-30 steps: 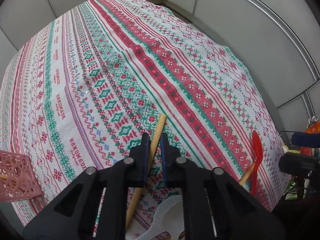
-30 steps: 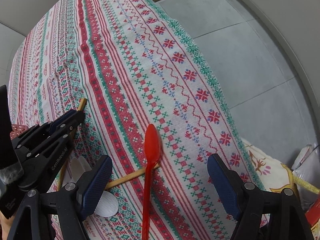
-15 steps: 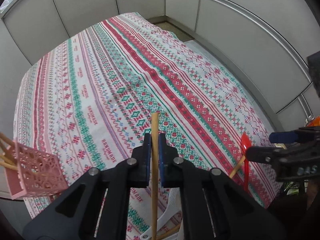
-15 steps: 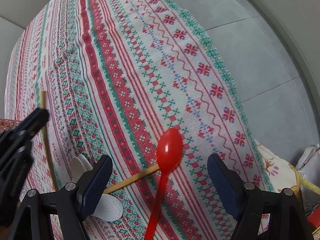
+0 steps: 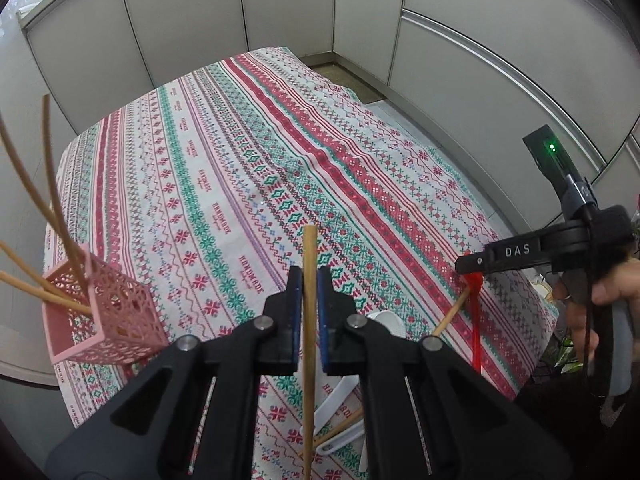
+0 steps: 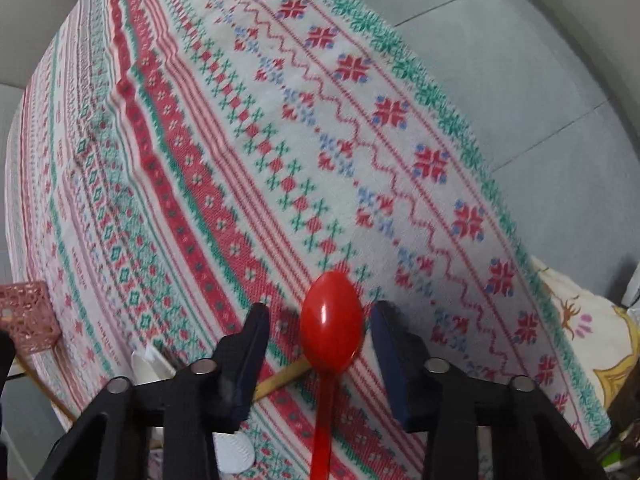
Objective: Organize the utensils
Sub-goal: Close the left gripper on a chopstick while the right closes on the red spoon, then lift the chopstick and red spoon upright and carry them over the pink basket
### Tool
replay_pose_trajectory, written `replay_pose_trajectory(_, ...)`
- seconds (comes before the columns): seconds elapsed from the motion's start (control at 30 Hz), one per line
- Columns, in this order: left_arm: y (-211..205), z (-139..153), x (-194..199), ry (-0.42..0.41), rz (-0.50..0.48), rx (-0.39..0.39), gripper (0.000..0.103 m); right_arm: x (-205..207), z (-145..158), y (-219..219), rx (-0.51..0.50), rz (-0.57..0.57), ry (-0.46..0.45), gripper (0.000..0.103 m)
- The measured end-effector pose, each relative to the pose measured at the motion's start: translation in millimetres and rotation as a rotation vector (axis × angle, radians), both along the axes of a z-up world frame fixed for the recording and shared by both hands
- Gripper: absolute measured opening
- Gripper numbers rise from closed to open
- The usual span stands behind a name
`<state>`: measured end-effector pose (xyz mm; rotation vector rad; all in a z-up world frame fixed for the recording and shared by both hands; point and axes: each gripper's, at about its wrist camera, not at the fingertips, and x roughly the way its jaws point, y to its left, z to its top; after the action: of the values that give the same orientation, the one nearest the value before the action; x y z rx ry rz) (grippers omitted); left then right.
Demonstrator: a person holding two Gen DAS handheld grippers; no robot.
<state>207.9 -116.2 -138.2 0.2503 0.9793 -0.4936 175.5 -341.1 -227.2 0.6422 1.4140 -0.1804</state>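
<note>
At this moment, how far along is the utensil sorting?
Done: several chopsticks stand in the pink basket. In hand: the left gripper is shut on another chopstick; the right gripper, jaws just closing, straddles the red spoon without gripping. Left: white spoons and chopsticks on the cloth.

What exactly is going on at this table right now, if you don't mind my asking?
A person is sorting utensils with two handheld grippers. The left gripper is shut on a wooden chopstick, lifted off the patterned tablecloth; a pink lattice holder with other chopsticks stands at its left. The right gripper has just been closing around a red plastic spoon lying on the cloth, pads not yet touching it.
</note>
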Motion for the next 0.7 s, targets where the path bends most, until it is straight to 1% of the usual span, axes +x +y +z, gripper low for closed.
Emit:
replay_pose_trajectory(0.07, 4.7, 1.8, -1.5, 0.000, 0.007, -0.008, 0.008, -0.7, 0.7, 0.3, -0.018, 0.001, 0.002, 0.038)
replay_pose_trajectory(0.17, 9.8, 6.4, -5.3, -0.008, 0.010, -0.018, 0.008, -1.3, 2.8, 6.8, -0.081, 0.019, 0.003, 0.030)
replay_pose_trajectory(0.3, 14.3, 12.9, -11.5, -0.023, 0.012, -0.030, 0.008, 1.2, 2.6, 15.4, -0.123, 0.046, -0.005, 0.029)
replay_pose_trajectory(0.37, 18.1, 17.4, -14.1, -0.032, 0.015, -0.038, 0.008, 1.4, 2.3, 16.2, -0.122, 0.052, -0.007, 0.029)
replay_pose_trajectory(0.5, 30.1, 35.9, -20.6, -0.060, 0.029, -0.089, 0.008, -1.4, 3.1, 12.7, -0.058, 0.030, -0.018, 0.028)
replay_pose_trajectory(0.6, 38.0, 47.6, -23.7, -0.084, 0.036, -0.114, 0.008, -7.7, 18.5, 11.5, -0.041, 0.037, -0.062, 0.028)
replay_pose_trajectory(0.7, 49.5, 60.4, -28.2, -0.115, 0.052, -0.139, 0.008, -12.4, 45.6, 19.6, -0.055, 0.057, -0.144, 0.028)
